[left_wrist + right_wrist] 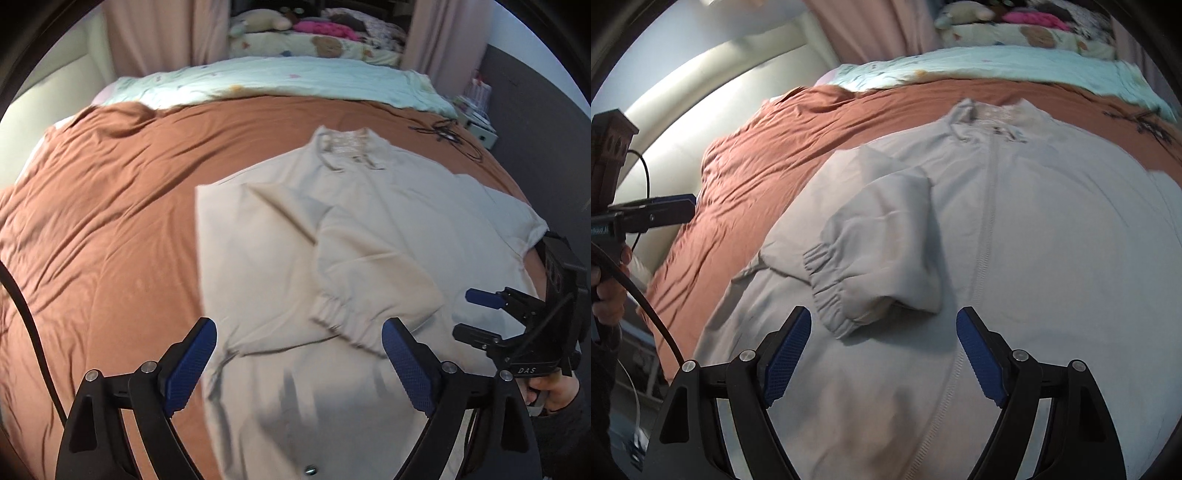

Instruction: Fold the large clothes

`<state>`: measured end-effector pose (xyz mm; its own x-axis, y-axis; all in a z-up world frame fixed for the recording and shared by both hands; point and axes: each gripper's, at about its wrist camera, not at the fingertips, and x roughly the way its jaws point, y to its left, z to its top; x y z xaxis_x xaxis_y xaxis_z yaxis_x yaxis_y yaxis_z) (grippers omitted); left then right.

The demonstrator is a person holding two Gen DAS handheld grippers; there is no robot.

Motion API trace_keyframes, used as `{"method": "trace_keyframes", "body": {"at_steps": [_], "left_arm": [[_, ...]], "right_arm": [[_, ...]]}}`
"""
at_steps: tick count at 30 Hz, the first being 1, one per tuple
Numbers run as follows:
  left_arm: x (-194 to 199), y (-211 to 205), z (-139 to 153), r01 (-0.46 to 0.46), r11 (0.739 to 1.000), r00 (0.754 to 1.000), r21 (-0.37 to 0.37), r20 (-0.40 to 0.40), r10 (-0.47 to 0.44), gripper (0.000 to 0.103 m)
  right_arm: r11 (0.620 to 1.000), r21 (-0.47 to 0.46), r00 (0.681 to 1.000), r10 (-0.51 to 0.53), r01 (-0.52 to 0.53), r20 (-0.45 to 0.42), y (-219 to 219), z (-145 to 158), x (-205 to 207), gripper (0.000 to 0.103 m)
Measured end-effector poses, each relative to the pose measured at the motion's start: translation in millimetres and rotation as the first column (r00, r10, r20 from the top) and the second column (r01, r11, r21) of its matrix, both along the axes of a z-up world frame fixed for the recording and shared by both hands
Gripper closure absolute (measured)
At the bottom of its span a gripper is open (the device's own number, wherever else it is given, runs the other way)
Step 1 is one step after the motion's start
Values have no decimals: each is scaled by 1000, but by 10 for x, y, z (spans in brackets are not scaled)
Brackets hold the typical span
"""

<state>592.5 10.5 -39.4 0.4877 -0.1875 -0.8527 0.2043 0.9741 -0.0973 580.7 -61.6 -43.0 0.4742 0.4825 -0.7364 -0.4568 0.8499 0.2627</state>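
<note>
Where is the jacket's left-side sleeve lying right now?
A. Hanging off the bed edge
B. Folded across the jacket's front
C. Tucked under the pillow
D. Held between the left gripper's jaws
B: the sleeve lies across the jacket front, cuff free, both grippers open.

Right gripper (882, 350) fingers spread, empty, over jacket (1015, 240) on bed (757, 155); sleeve (871, 251) folded across front.

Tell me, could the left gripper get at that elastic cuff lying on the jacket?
Probably yes. The left gripper is open and empty, and the cuff lies on top of the jacket just beyond its fingertips, with nothing over it. The right gripper is off to the side, clear of the way.
</note>
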Motion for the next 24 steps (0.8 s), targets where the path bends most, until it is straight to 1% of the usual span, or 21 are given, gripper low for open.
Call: {"method": "trace_keyframes", "body": {"at_steps": [6,7,9,10,13,15,18,19,21,22,23,24], "left_arm": [[-255,623,-233,-93,995,996,-20,-5,93,11],[-295,713,-285,-105,994,994,-23,-8,105,11],[-357,872,-389,-128,991,992,-38,-22,128,11],[-380,949,-447,-140,989,990,-46,-29,139,11],[-431,1120,-610,-165,985,986,-49,-48,162,17],[-460,1190,-705,-169,984,984,-56,-62,165,20],[-496,1260,-815,-168,984,984,-60,-73,164,22],[-498,1265,-841,-167,984,984,-61,-76,163,22],[-497,1274,-884,-165,984,984,-66,-81,159,22],[-494,1270,-898,-164,984,984,-67,-82,158,22],[-490,1259,-910,-162,984,984,-67,-83,157,22],[-483,1245,-919,-160,985,984,-68,-83,154,22]], "right_arm": [[992,-46,989,120,-116,84,509,-44,-54,23],[988,-69,985,145,-139,92,612,-71,-60,23],[982,-107,983,166,-157,81,747,-185,-40,23],[979,-134,983,167,-156,72,816,-263,-10,23],[971,-212,991,127,-114,48,960,-481,125,23],[967,-232,993,114,-107,17,1034,-598,195,23],[951,-293,995,95,-95,-13,1133,-789,300,24],[950,-299,996,90,-89,-11,1152,-813,317,27],[942,-332,998,65,-59,8,1173,-826,353,54],[940,-338,998,61,-53,13,1195,-812,380,60],[944,-327,998,59,-55,4,1186,-793,399,69],[951,-304,998,55,-56,-12,1148,-762,416,74]]}}
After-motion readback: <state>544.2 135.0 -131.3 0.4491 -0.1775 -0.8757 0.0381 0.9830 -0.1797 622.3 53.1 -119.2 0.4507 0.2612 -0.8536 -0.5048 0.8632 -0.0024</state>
